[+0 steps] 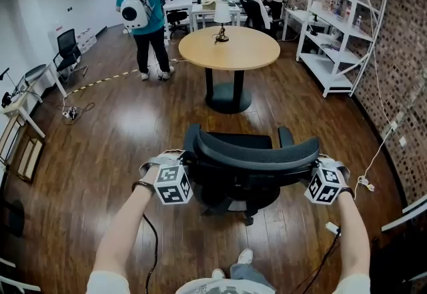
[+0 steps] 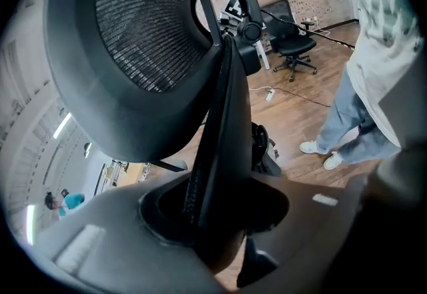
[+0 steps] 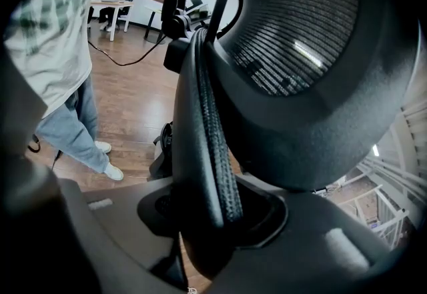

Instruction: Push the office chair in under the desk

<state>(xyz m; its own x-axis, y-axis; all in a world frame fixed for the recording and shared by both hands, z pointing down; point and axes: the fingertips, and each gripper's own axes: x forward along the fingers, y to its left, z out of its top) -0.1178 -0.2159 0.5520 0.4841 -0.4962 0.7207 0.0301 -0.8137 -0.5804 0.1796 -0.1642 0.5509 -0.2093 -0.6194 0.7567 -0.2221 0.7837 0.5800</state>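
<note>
The office chair [image 1: 235,141] stands in the open on the wooden floor [image 1: 127,133], well apart from the round worktop [image 1: 250,51] ahead; the left hand-held gripper [image 1: 192,167] and right hand-held gripper [image 1: 312,167] each clamp a side edge of its backrest [image 1: 257,153]; the grasp is made, and seemingly the whole push remains.

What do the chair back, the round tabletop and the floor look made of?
The chair back looks like black mesh in a matte plastic frame; the weave shows. The round tabletop: light wood or laminate, smooth satin. The floor: dark wood planks or laminate, glossy, with light reflections.
</note>
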